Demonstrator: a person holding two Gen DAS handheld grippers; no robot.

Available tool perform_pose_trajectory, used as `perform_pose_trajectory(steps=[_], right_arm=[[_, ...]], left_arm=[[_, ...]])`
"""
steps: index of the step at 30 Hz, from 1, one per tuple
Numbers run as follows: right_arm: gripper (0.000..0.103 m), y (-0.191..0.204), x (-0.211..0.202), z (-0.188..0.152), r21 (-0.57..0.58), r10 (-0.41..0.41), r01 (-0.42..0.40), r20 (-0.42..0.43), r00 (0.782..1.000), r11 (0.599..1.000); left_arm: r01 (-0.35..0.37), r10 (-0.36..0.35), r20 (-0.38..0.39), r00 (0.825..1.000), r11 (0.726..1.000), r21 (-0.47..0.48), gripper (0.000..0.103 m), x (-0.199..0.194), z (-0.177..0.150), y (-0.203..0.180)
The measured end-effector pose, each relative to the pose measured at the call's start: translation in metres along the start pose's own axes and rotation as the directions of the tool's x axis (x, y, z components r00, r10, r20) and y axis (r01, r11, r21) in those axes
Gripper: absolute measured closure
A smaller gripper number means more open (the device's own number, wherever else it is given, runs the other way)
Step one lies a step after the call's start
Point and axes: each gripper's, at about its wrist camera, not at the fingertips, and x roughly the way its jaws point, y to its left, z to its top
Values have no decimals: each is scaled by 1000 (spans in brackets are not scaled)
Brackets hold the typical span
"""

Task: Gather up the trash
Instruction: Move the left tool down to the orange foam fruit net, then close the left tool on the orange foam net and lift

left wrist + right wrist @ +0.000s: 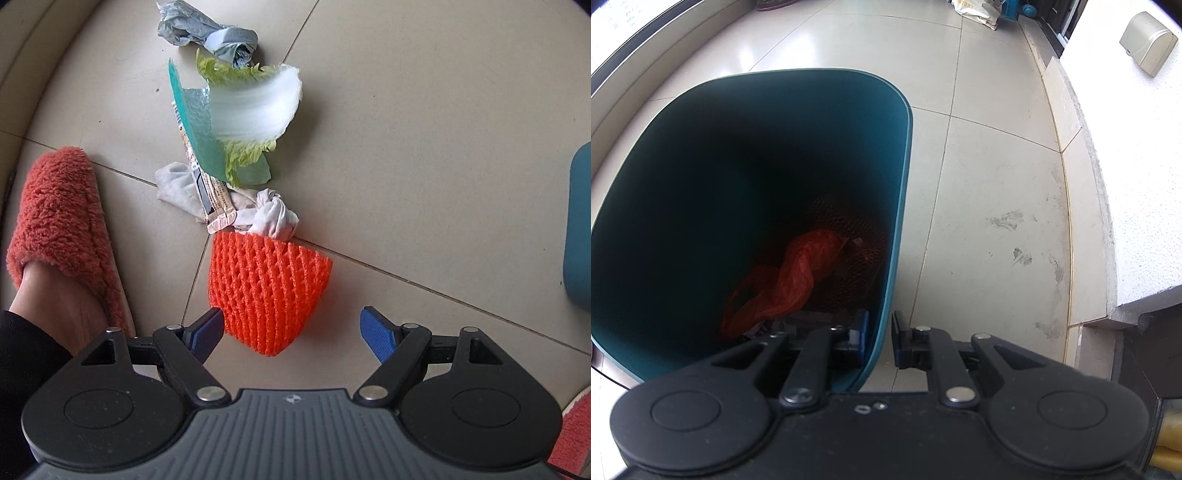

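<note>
In the left wrist view my left gripper (291,328) is open, its blue pads either side of the near end of an orange foam fruit net (267,290) on the floor. Beyond the net lie a knotted white bag (273,218), a snack wrapper (210,192), a cabbage leaf (255,110) on a green plastic sheet (197,133), and a grey knotted bag (221,37). In the right wrist view my right gripper (880,334) is shut on the wall of the teal trash bin (886,280), one pad inside, one outside. Inside lie a red plastic bag (790,277) and a dark net.
A foot in a fuzzy orange slipper (59,225) stands left of the trash, a second slipper (572,432) at lower right. The bin's edge (580,229) shows at right. A white wall and stone step (1082,206) run right of the bin.
</note>
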Motion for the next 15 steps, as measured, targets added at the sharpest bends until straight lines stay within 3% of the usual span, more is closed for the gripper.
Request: perform_pose_trajectory(steps=[6, 10, 14, 15], right_arm=[[90, -3, 3, 3, 2, 3, -3, -7, 1000, 1000], [90, -2, 3, 6, -7, 0, 0, -6, 1000, 1000], [91, -1, 2, 5, -5, -2, 2, -3, 1000, 1000], [91, -1, 2, 5, -4, -4, 4, -1, 1000, 1000]], left_arm=[[-25, 24, -43, 999, 999, -22, 26, 30, -2, 3], [-45, 41, -64, 997, 997, -62, 61, 37, 1, 15], [-22, 16, -47, 999, 993, -117, 78, 28, 2, 28], [-20, 14, -42, 999, 991, -135, 88, 24, 2, 32]])
